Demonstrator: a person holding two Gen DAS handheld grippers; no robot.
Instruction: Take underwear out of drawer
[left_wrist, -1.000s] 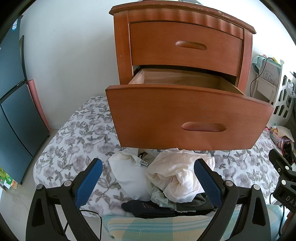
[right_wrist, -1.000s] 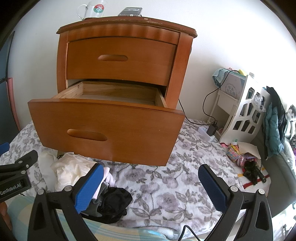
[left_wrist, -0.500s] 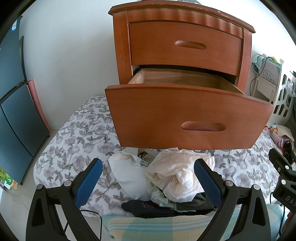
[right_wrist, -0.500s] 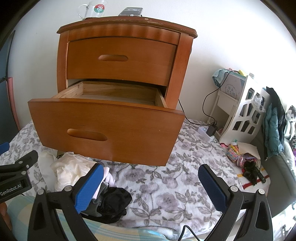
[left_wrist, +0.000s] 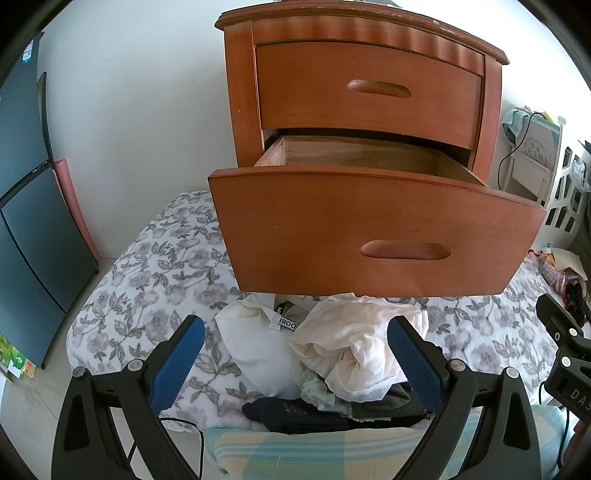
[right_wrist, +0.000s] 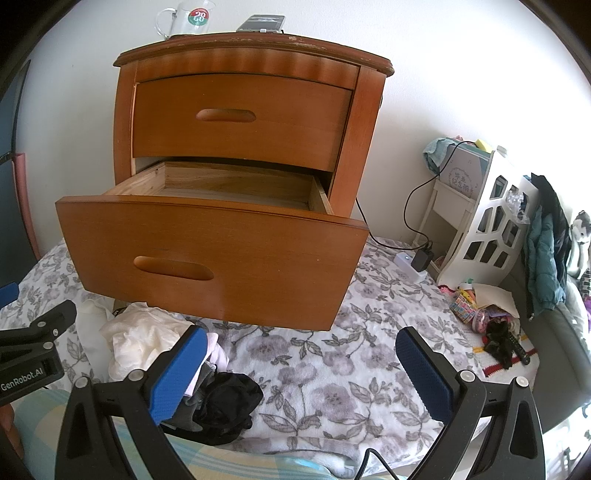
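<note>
Nothing has shifted: both blue-padded grippers, left (left_wrist: 295, 354) and right (right_wrist: 299, 363), are held spread empty before the pulled-out brown wooden drawer (left_wrist: 373, 229), the crumpled underwear pile (left_wrist: 332, 362) at lower centre.

A plain white wall (right_wrist: 424, 92) runs behind a wooden nightstand (right_wrist: 364, 147). A floral blanket (right_wrist: 332, 376) covers the bed in front. A dark cabinet (left_wrist: 26, 206) stands at the left edge on a pale tiled floor (left_wrist: 22, 402). A white shelf unit (right_wrist: 484, 221) stands at the right, with a black cable (right_wrist: 413, 195) beside it. Daylight is soft and even.
</note>
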